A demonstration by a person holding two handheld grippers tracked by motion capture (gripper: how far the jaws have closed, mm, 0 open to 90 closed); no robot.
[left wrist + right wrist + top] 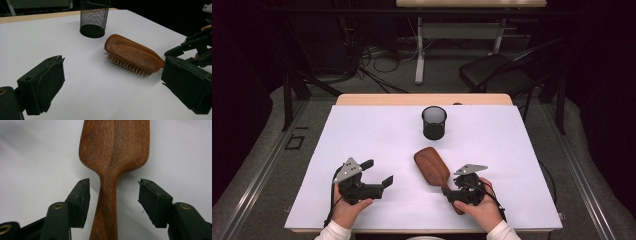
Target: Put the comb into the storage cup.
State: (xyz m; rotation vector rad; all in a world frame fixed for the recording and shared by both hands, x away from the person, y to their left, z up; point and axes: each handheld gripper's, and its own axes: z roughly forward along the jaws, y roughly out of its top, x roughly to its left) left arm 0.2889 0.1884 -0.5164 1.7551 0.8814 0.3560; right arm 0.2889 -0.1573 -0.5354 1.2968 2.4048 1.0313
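The wooden hairbrush (431,166) lies bristles-down on the white surface (377,145) in front of the mesh cup (434,122), its handle between the released right tongs (113,202), pads clear on both sides, while the left tongs (377,173) rest released nearby.

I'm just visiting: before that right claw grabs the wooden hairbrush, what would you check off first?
1. Handle between the jaws: ok. The right gripper straddles the hairbrush at its neck.
2. Pads touching wood: not yet; gaps show on both sides, the left one narrower.
3. Brush lying stable: ok, bristles down on the white table.
4. Left gripper out of the way: ok, open and apart from the brush.
5. Mesh cup upright and clear of the brush: ok.
6. Whether the grip will balance the heavy head: cannot tell.
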